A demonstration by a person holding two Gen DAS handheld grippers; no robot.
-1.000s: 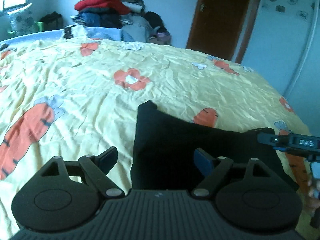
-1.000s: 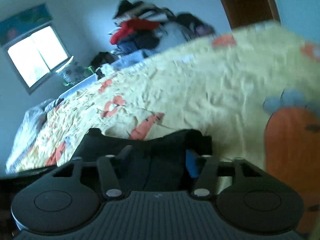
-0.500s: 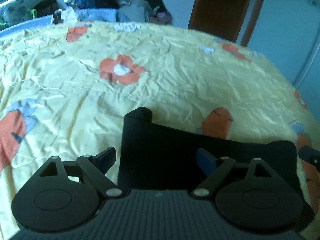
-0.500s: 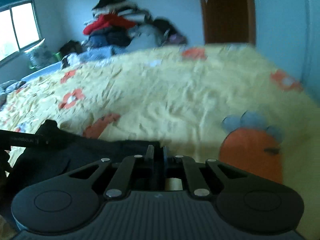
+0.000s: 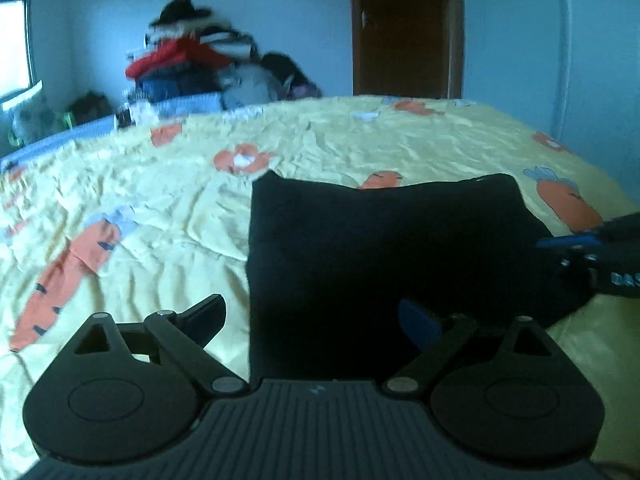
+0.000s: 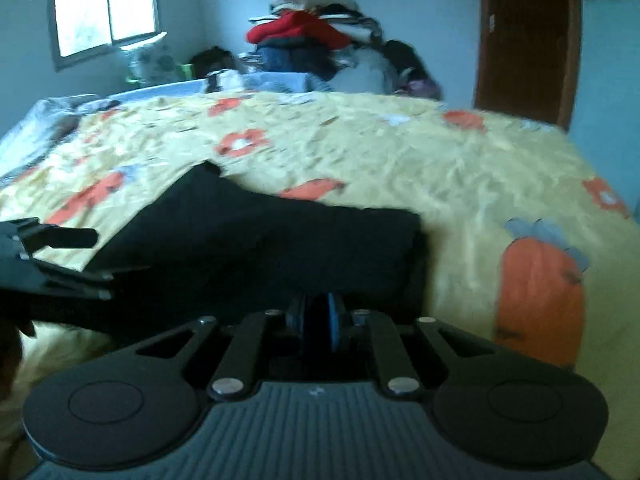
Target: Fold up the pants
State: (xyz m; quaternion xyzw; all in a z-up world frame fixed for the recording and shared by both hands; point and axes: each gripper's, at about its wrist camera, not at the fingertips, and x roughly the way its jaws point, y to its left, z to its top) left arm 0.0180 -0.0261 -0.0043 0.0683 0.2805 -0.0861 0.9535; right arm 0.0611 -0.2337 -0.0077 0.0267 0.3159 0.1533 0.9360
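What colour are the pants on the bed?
Black. The pants lie folded on the yellow carrot-print bedsheet, clearest in the left wrist view.

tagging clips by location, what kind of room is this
Most likely a bedroom: a bed with a yellow carrot-print sheet, a pile of clothes against the far wall, a wooden door.

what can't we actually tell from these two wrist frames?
- Near edge of the black pants: left wrist view, hidden behind the left gripper, whose jaws are opening.
- Whether the right gripper pinches fabric: right wrist view, dark pads against dark cloth.
- Items in the clothes pile: both views, motion blur.
- How many layers the pants have: black, no visible seams.
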